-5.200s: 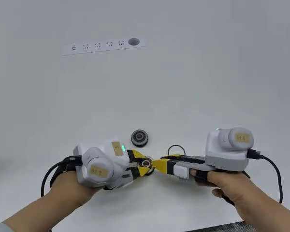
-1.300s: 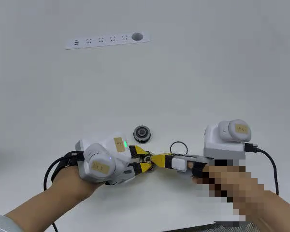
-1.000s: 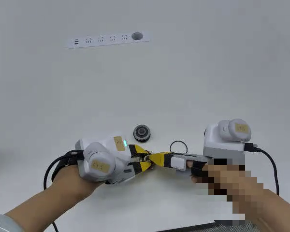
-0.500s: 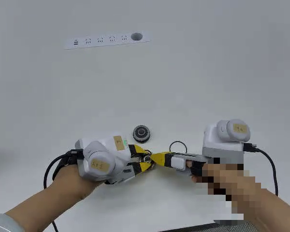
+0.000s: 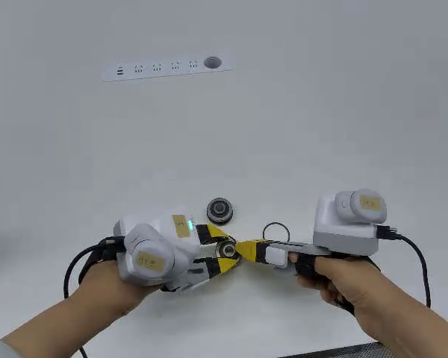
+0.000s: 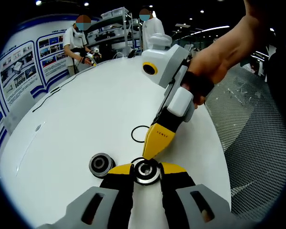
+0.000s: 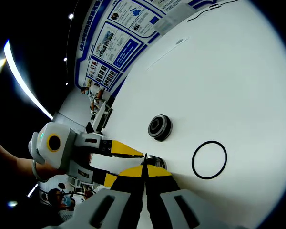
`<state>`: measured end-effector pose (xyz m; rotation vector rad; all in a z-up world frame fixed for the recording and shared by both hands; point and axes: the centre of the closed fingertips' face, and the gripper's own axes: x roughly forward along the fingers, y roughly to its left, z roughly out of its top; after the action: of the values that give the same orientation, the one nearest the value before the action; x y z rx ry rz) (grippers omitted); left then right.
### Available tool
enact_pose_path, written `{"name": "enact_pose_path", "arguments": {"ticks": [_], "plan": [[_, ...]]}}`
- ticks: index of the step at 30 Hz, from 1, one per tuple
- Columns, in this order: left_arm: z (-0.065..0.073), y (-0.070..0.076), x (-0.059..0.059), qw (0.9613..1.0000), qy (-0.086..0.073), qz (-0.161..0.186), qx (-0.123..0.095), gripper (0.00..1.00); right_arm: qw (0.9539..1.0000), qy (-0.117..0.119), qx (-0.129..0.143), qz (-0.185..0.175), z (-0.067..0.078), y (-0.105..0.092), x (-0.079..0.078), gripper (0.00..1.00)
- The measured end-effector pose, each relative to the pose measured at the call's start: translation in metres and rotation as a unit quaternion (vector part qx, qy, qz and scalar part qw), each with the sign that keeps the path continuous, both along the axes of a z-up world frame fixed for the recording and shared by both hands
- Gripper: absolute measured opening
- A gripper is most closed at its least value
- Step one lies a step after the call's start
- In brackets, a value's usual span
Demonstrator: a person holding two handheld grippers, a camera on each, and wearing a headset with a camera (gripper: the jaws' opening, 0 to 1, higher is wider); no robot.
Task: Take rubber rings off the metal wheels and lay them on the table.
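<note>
Peeling step, probably: the metal wheel (image 6: 148, 171) is clamped in the left gripper (image 5: 222, 253) over the bench (image 5: 321, 112); the right gripper (image 5: 246, 249) is pinched closed at its rim; next, its rubber ring (image 6: 136, 161) needs to be tugged clear.

A broad white table (image 5: 299, 134) spreads under bright ceiling lights (image 6: 38, 3), with a white power strip (image 5: 166, 68) lying near its far side. Blue-and-white display boards (image 6: 24, 67) line the wall, shelving racks (image 6: 115, 21) stand beyond, and grey metal mesh (image 6: 257, 109) runs beside the table's edge.
</note>
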<state>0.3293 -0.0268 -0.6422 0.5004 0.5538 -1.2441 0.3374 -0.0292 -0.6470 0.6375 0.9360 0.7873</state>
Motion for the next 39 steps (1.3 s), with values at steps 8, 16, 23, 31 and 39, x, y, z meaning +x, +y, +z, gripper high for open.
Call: {"name": "enact_pose_path", "arguments": {"ticks": [8, 16, 23, 31, 39], "plan": [[0.004, 0.007, 0.001, 0.9999, -0.009, 0.008, 0.001, 0.27, 1.0000, -0.001, 0.000, 0.001, 0.000, 0.000, -0.001, 0.02], [0.003, 0.013, 0.004, 0.9998, -0.013, 0.018, 0.004, 0.35, 1.0000, -0.002, 0.002, 0.002, 0.002, 0.001, -0.002, 0.02], [0.000, 0.015, 0.005, 0.9997, -0.011, 0.020, 0.007, 0.38, 1.0000, -0.002, 0.006, 0.003, 0.004, 0.002, -0.003, 0.02], [-0.004, 0.021, 0.005, 0.9996, -0.008, 0.026, 0.011, 0.39, 0.9999, -0.002, 0.010, 0.004, 0.006, 0.003, -0.005, 0.02], [-0.005, 0.025, 0.006, 0.9993, -0.007, 0.033, 0.013, 0.43, 0.9998, -0.004, 0.018, 0.004, 0.012, 0.004, -0.006, 0.02]]}}
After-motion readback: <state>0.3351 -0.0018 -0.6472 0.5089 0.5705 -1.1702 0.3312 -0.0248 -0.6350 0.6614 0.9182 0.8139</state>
